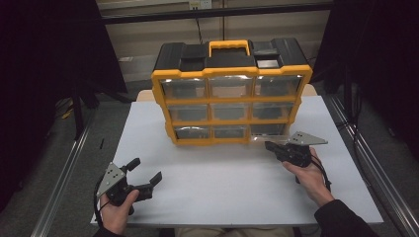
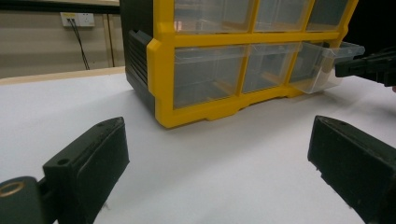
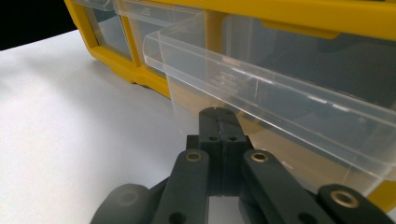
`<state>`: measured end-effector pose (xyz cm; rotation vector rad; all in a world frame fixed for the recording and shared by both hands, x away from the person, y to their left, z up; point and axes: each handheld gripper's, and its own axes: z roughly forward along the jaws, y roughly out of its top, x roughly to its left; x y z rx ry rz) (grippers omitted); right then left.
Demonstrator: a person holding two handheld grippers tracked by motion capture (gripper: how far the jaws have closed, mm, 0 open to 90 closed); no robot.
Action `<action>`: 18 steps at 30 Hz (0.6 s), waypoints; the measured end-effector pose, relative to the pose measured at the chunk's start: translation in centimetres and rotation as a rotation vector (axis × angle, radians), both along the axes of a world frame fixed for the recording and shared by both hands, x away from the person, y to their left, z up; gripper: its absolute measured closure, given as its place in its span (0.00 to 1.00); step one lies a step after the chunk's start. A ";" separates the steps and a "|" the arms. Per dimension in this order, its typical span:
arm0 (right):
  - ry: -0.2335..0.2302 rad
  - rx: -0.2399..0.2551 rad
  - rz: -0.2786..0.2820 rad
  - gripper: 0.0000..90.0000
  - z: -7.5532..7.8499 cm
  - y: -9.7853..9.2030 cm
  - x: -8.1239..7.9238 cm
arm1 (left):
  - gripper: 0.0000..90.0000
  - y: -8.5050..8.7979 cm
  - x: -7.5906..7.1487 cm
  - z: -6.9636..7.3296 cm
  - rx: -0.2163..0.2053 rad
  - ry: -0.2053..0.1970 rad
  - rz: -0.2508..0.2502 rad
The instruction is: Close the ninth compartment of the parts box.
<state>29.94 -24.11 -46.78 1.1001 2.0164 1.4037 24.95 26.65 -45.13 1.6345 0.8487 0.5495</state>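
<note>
The bottom right drawer [image 1: 267, 129] of the organiser is the item in hand. It is clear plastic and stands pulled partway out of its bay, as the left gripper view [image 2: 327, 65] shows; its front lip juts forward over the table. No contents can be made out inside it. The right gripper [image 1: 271, 146] meets the drawer's front with its jaws pressed together; in the right gripper view [image 3: 218, 112] the tips sit against the clear front wall below the lip. Whether they pinch a tab there cannot be told.

The yellow-and-black storage organiser [image 1: 230, 74] stands upright near the far edge of the white table [image 1: 222, 182], with nine clear drawers in three rows and a yellow carry handle [image 1: 229, 47] on top. The other eight drawers sit flush; what they hold is unclear through the glare.

The left gripper [image 1: 147, 170] is held low at the near left of the table, well apart from the organiser, its jaws spread wide and holding nothing. Bare tabletop lies between it and the cabinet.
</note>
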 end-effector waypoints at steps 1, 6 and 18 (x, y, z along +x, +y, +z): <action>-0.001 -0.001 0.001 1.00 0.0 0.0 0.0 | 0.05 0.0 0.0 0.0 -0.004 0.002 -0.001; -0.005 -0.004 -0.012 1.00 0.0 0.0 0.1 | 0.06 0.0 0.0 0.0 -0.006 0.004 -0.003; -0.015 -0.001 -0.016 1.00 -0.1 0.1 0.4 | 0.05 0.0 0.0 -0.1 0.001 0.005 -0.001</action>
